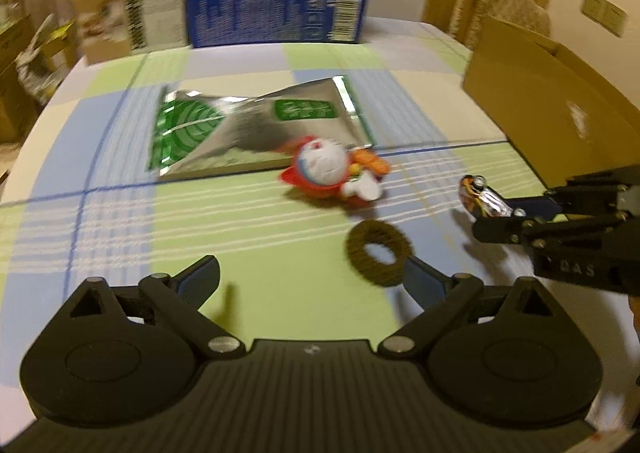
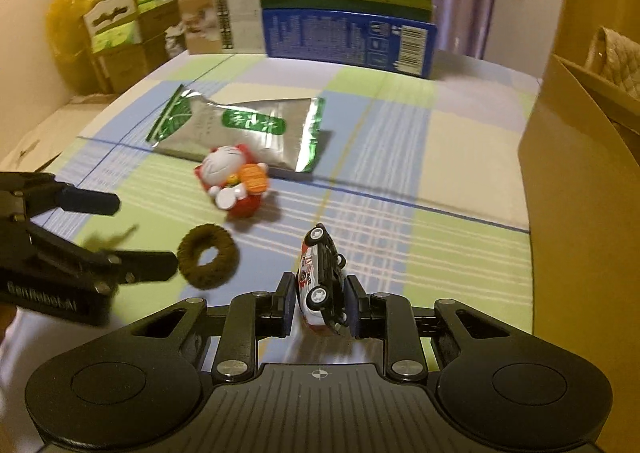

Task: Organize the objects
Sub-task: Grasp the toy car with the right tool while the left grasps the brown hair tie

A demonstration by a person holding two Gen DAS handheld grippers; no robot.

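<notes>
My right gripper (image 2: pixel 319 303) is shut on a small white, black and red toy car (image 2: pixel 320 281), held on its side between the pads; in the left wrist view the car (image 1: pixel 480 197) shows at the right. My left gripper (image 1: pixel 312 277) stands open, its right finger beside a brown fuzzy hair ring (image 1: pixel 378 253) that lies on the cloth; the ring (image 2: pixel 208 257) shows in the right wrist view too. A red and white lucky cat figure (image 1: pixel 324 169) (image 2: pixel 234 183) lies on its side by a silver and green foil pouch (image 1: pixel 248 129) (image 2: pixel 248 129).
A checked green, blue and white cloth (image 1: pixel 200 213) covers the table. An open cardboard box (image 1: pixel 540 117) (image 2: pixel 580 193) stands at the right. A blue milk carton box (image 1: pixel 276 13) (image 2: pixel 348 33) and a brown carton (image 1: pixel 128 21) stand at the back.
</notes>
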